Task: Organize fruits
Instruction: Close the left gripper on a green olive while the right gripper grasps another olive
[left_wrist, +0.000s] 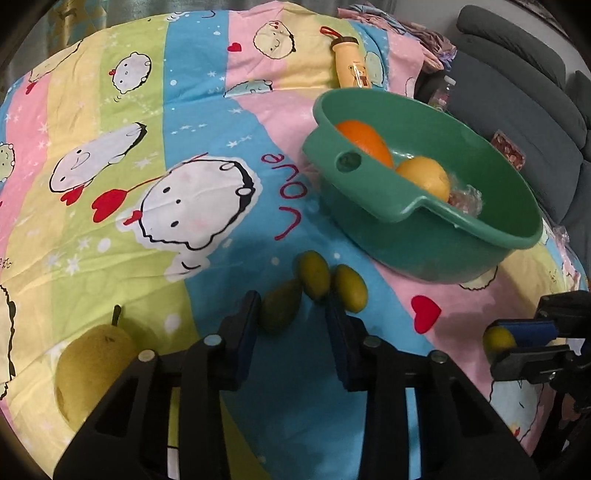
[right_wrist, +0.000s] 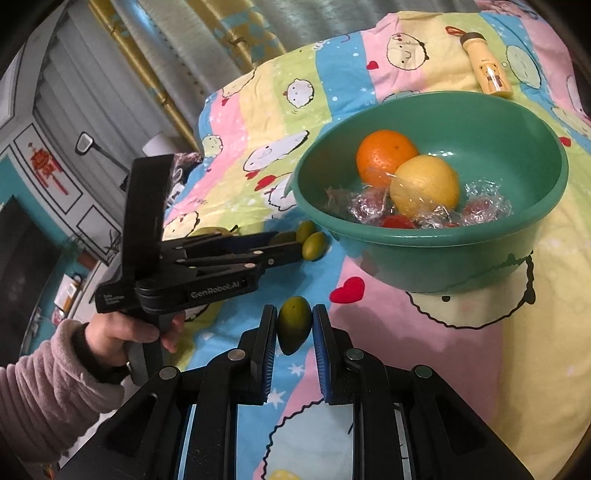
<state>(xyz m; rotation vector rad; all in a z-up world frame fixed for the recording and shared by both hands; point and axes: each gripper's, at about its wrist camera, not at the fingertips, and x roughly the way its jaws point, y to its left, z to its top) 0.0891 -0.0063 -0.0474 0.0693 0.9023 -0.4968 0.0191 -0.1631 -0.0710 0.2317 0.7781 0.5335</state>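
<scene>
Right gripper (right_wrist: 294, 325): clamped on a small green fruit (right_wrist: 293, 325), held above the cartoon-print sheet (right_wrist: 424, 350) just near of the green basin (right_wrist: 436, 258).
Left gripper (left_wrist: 291, 314): jaws narrowly apart around a darker green fruit (left_wrist: 279, 308) lying on the sheet; the left pad touches it, the right shows a gap, so I judge no grip yet.
Loose fruit: two green fruits (left_wrist: 314, 275) just beyond it; a pear (left_wrist: 92, 365) near left.
Basin contents: orange (right_wrist: 384, 157), yellow citrus (right_wrist: 424, 186), wrapped sweets.
Axis: the held fruit's long axis runs along the fingers, narrow end toward the camera.
Risk: closing left could nudge the two neighbours; an off-centre pinch may squirt the oval fruit out.
</scene>
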